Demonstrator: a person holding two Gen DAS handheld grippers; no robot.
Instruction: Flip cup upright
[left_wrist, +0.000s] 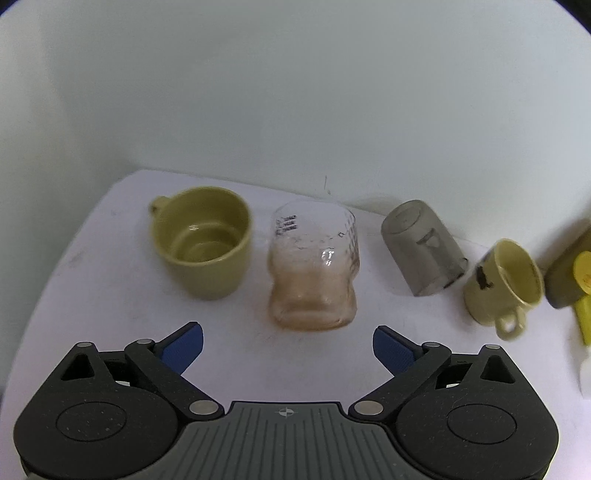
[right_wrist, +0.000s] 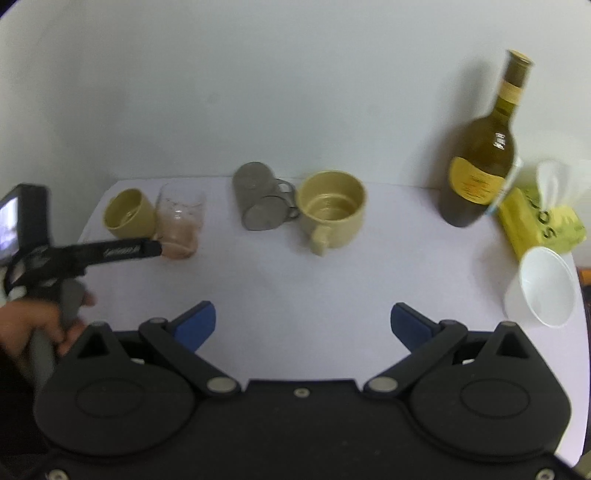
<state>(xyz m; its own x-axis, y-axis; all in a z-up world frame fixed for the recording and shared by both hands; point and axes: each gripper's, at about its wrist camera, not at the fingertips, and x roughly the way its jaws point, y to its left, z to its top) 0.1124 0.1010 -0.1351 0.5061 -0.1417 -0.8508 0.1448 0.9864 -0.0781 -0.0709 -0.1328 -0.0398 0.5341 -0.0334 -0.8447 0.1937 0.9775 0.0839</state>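
Observation:
A grey metal cup (left_wrist: 423, 247) stands upside down on the white table (left_wrist: 110, 295), base up; it also shows in the right wrist view (right_wrist: 260, 197). A clear glass (left_wrist: 314, 266) with pinkish residue stands upright just ahead of my open, empty left gripper (left_wrist: 288, 347). An olive mug (left_wrist: 203, 240) stands upright to its left. A yellow mug (left_wrist: 502, 284) stands upright to the right of the grey cup, seen too in the right wrist view (right_wrist: 330, 210). My right gripper (right_wrist: 303, 325) is open and empty, well short of the cups.
A dark bottle (right_wrist: 480, 158) with a yellow label stands at the back right. A yellow-green packet (right_wrist: 543, 221) and a white plastic cup (right_wrist: 546, 288) sit by the table's right edge. The wall is close behind the cups.

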